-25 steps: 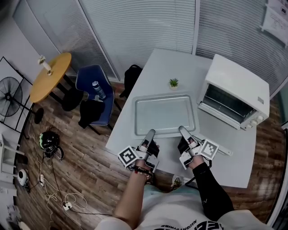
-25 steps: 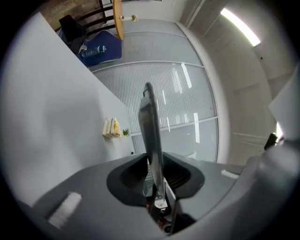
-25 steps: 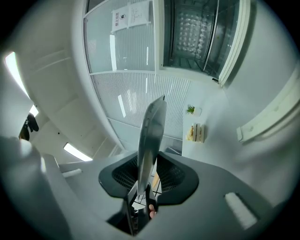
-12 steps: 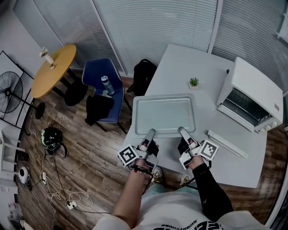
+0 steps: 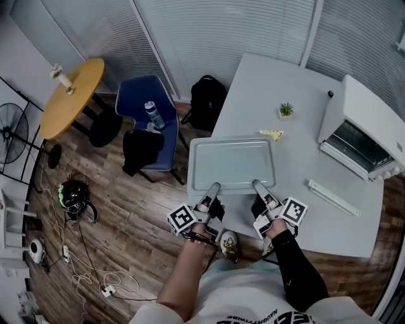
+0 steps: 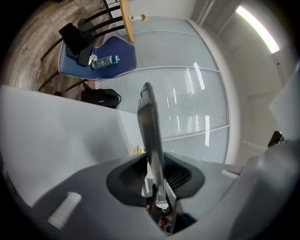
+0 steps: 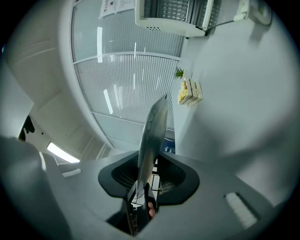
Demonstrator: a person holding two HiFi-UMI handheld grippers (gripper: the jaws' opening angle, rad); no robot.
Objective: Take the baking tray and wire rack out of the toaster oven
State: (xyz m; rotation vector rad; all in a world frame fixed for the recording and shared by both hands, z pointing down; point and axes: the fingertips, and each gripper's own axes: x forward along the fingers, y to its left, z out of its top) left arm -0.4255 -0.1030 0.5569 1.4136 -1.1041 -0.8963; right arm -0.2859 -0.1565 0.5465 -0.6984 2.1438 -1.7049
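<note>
L gripper (image 5: 213,188), R gripper (image 5: 257,185) clamped on baking tray (image 5: 233,163) rim; wall notices (image 7: 115,5) illegible.

We can read no full word, number or brand anywhere. Nearest to legible is dark print on the white shirt (image 5: 243,297), below the tray (image 5: 233,163) in the head view: it stands upside down and is cut off by the frame's edge, and we cannot make out its letters for sure. At the tray's near edge, the left hand-held gripper (image 5: 214,186) bears a black-and-white square marker (image 5: 182,219), a coded pattern without letters, and the right hand-held gripper (image 5: 256,184) bears another marker (image 5: 293,211). In the right gripper view, printed sheets (image 7: 112,5) hang on the wall left of the oven (image 7: 173,11), the print too small to read. The bottle (image 5: 154,115) on the chair left of the tray shows no legible label.
</note>
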